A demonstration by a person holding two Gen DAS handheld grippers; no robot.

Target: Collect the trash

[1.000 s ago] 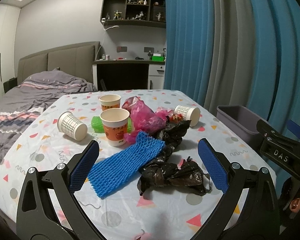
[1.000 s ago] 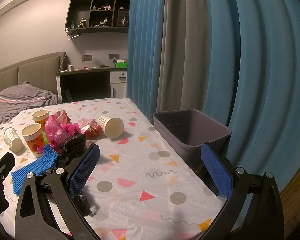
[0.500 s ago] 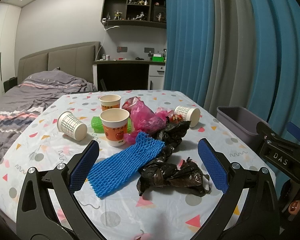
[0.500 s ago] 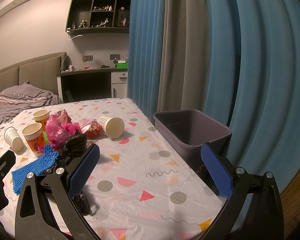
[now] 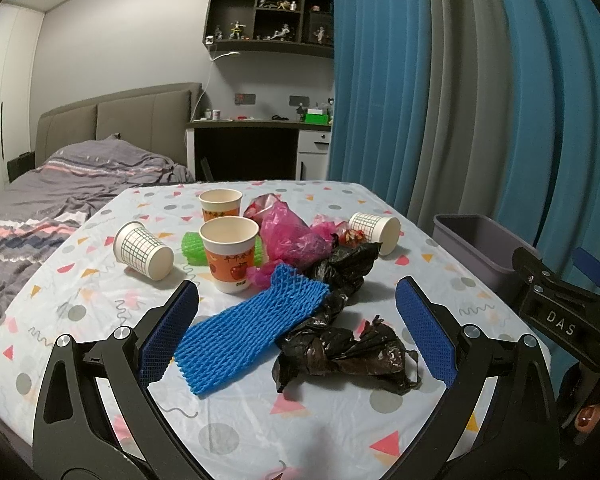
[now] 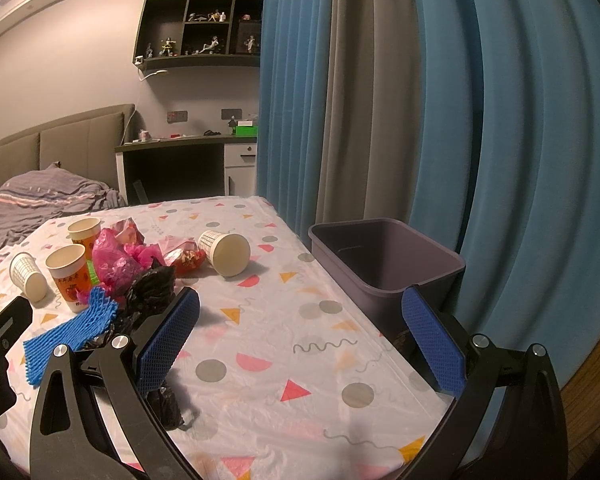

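Trash lies on a table with a patterned cloth [image 5: 240, 412]: a blue foam net [image 5: 248, 328], crumpled black bags [image 5: 340, 356], a pink bag [image 5: 292, 236], a green net [image 5: 192, 244], two orange-print paper cups [image 5: 230, 252] standing, and two grid-print cups [image 5: 142, 245] lying on their sides. My left gripper [image 5: 296, 336] is open and empty, just above the blue net and black bag. My right gripper [image 6: 300, 336] is open and empty over the table's right part, near a grey bin [image 6: 384, 256].
The grey bin stands off the table's right edge, in front of blue and grey curtains [image 6: 440, 100]. A bed [image 5: 60, 184] lies to the left. A desk [image 5: 252, 144] and wall shelf stand at the back. The right gripper's body [image 5: 560, 312] shows at right in the left wrist view.
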